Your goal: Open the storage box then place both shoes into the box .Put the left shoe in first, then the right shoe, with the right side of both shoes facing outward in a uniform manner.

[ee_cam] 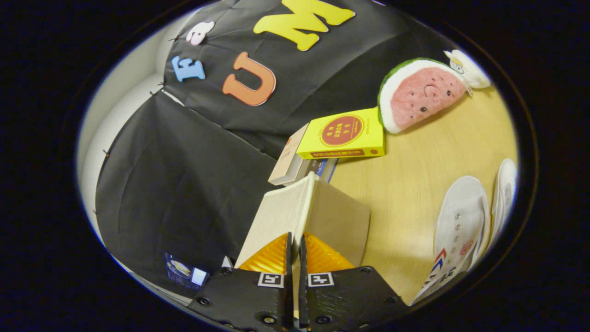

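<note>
While tilted sideways over the wooden table [415, 184], the gripper [295, 251] pinches the storage box lid [288, 212] edge between nearly closed fingers. Both white shoes [461, 226] lie well apart from it.

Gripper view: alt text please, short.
The gripper is shut on the lid of a beige box. Beyond it lie a yellow book and a watermelon plush, with two white shoes aside on the wooden table.

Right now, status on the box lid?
Claw shut on box lid, lid raised. Both shoes waiting on table beside. Nothing blocking.
</note>
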